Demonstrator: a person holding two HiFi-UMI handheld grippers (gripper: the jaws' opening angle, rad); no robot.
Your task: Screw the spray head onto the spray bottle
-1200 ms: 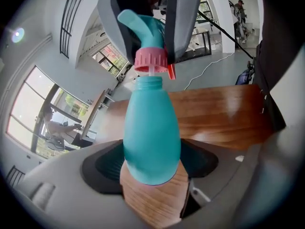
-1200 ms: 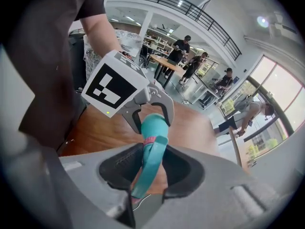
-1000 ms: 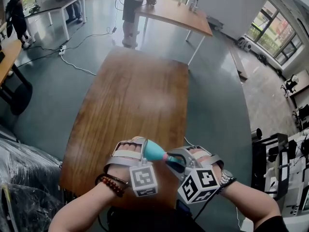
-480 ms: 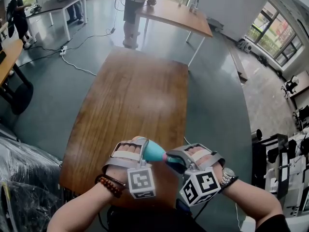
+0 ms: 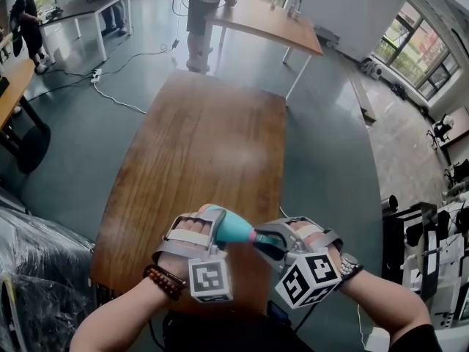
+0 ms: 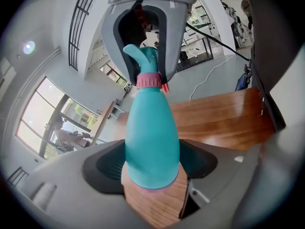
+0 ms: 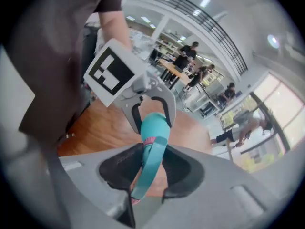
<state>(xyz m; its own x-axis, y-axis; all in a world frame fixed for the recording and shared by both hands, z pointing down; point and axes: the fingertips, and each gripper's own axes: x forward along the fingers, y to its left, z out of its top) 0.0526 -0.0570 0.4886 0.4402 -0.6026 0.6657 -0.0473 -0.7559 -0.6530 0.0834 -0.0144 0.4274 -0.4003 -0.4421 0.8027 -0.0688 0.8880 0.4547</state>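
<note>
Left gripper (image 5: pixel 214 224) is clamping the spray bottle (image 5: pixel 233 229) at its base, long axis pointing right, neck meeting the spray head (image 7: pixel 147 168) the right gripper (image 5: pixel 268 245) is pinching.

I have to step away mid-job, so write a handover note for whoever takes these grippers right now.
Left gripper: shut on the wide end of the bottle.
Right gripper: shut on the spray head.
Where: both are held in the air over the near end of the table. The head sits on the bottle's neck, at the pink collar.
Done: head is on the neck.
Left: screw it down. How tight the collar is cannot be told, so test it before letting go.
</note>
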